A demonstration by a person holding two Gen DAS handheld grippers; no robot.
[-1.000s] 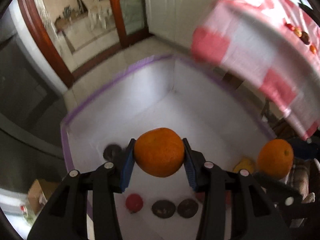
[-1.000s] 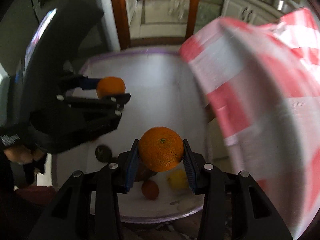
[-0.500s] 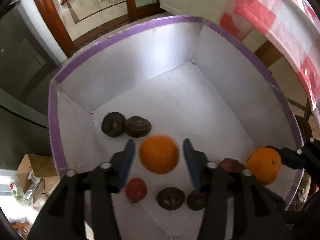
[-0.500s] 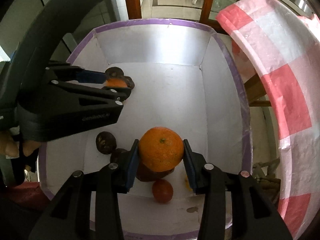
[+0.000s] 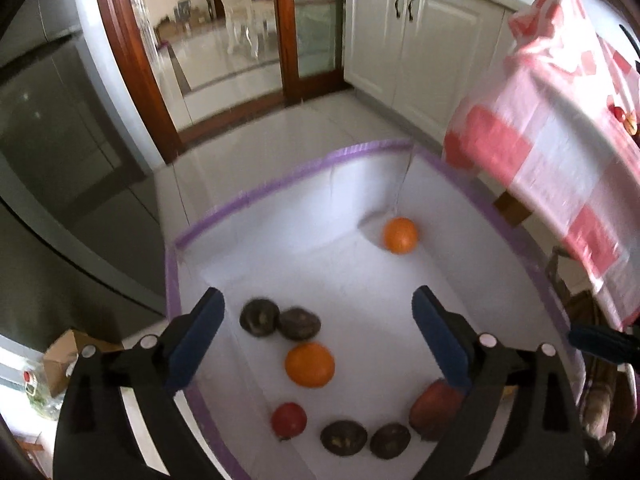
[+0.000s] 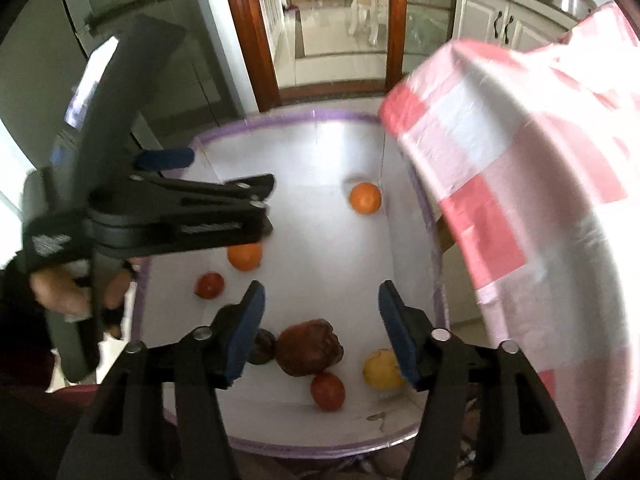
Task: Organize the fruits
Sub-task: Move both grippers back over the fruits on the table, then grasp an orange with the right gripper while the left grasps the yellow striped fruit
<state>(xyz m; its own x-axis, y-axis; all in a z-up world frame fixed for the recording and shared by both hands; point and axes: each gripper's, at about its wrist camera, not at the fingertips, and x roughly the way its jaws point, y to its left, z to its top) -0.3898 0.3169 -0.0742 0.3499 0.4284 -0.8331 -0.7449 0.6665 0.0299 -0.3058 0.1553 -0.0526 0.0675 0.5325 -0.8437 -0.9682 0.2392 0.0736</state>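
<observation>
Two claws, left and right, both spread apart above the purple-rimmed box, oranges inside.

Bright daylight, glare off floor, motion blur, fisheye-warped edges

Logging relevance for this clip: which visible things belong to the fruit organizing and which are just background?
Job: white box; two oranges; red fruits; dark fruits; yellow fruit; both open claws, left, right.

Background: checked tablecloth; cabinets; glass doors.
</observation>
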